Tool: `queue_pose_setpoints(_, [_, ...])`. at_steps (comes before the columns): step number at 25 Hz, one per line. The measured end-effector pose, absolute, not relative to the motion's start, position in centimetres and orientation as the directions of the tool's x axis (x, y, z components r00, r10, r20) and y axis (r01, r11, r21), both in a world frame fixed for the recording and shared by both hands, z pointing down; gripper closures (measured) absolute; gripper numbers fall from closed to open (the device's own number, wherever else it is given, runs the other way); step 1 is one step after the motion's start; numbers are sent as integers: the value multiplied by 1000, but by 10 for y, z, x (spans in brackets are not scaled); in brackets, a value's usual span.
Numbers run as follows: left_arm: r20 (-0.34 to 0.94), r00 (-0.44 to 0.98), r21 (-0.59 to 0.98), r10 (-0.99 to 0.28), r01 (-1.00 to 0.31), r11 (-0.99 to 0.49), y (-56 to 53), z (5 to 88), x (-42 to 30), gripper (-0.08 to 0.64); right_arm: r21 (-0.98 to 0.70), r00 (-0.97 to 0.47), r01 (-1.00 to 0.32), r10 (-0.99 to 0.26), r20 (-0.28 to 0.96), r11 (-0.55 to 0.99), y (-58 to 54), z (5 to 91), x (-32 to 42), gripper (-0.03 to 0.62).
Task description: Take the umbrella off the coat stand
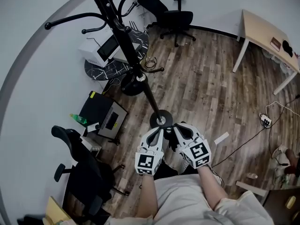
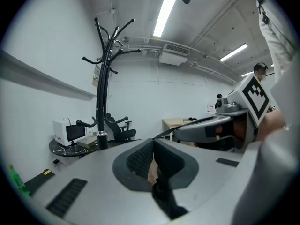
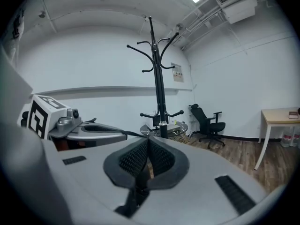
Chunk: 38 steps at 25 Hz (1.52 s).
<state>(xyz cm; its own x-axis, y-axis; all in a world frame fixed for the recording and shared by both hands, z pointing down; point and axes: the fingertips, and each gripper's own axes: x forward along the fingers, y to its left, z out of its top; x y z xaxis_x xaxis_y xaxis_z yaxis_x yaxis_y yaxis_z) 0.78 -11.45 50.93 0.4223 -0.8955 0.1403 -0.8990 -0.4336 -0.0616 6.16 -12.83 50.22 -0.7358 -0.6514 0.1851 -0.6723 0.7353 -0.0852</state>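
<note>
Broadly, the brown wood-plank floor lies open across the middle and right of the head view, edged by the white wall along the left and top. The tall black metal coat stand runs as one long slant from its curved hooks at the upper left down to its round foot at centre. In both gripper views it stands upright. The umbrella cannot be made out in any view. A pale wooden desk sits at upper right, a black office chair at top centre and a second black chair at lower left. The left gripper and right gripper lie side by side just below the foot, both clenched on nothing.
</note>
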Motion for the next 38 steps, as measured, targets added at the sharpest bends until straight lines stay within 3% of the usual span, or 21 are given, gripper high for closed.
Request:
queue_pose_setpoints(10, [123,422,-50,-898,-901,-431,-93,492,26,537,-82,-786,-614,-600,146,785,-105,491,71,583])
queue_pose_setpoints(38, [171,526,-70,-833,-837,-543,-137,496,66,537,-117,-764,-645,-630,139,756,-141,496,106,583])
